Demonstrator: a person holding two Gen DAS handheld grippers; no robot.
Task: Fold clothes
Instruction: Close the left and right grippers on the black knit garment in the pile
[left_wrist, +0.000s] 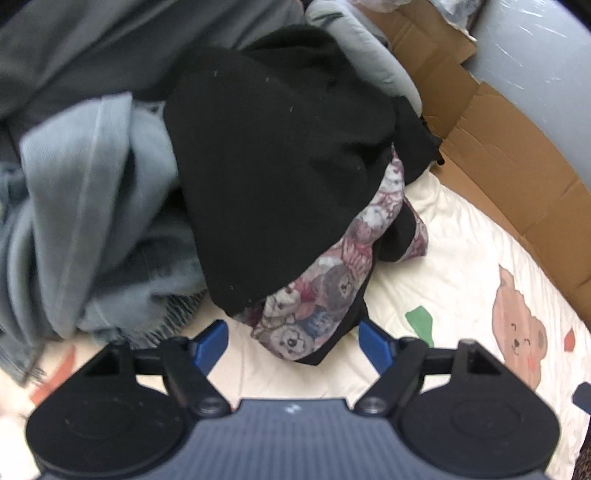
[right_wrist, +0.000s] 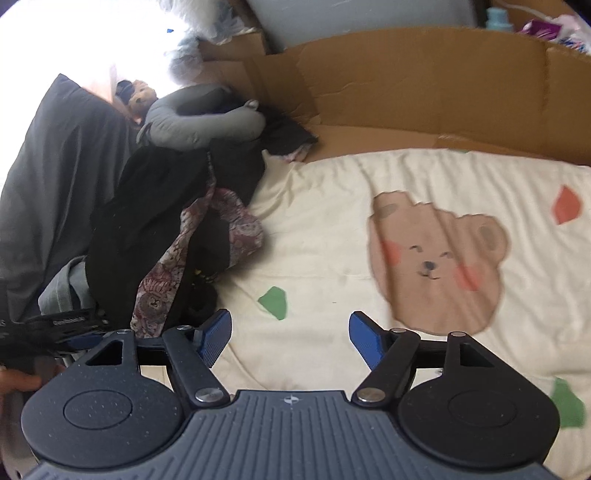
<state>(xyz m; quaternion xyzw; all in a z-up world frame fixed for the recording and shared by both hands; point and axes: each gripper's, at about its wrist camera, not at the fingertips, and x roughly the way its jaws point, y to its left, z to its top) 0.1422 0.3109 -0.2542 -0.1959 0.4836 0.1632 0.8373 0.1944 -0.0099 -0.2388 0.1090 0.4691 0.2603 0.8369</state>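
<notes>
A heap of clothes lies on a cream bedspread with bear prints (left_wrist: 461, 258). On top is a black garment (left_wrist: 273, 158) over a bear-patterned floral cloth (left_wrist: 317, 306), with a light blue-grey garment (left_wrist: 92, 206) to its left. My left gripper (left_wrist: 293, 341) hangs open just before the floral cloth's lower edge, its blue pads clear of the fabric. In the right wrist view the same black garment (right_wrist: 162, 221) and floral cloth (right_wrist: 236, 229) lie at the left. My right gripper (right_wrist: 290, 338) stands open over bare bedspread (right_wrist: 332, 229), nothing between its pads.
Flattened cardboard (right_wrist: 406, 85) lines the far side of the bed. A grey neck pillow (right_wrist: 199, 122) and a dark grey pillow (right_wrist: 55, 166) lie by the heap. The left gripper's body (right_wrist: 55, 328) and a hand (right_wrist: 18, 382) show at the right view's left edge.
</notes>
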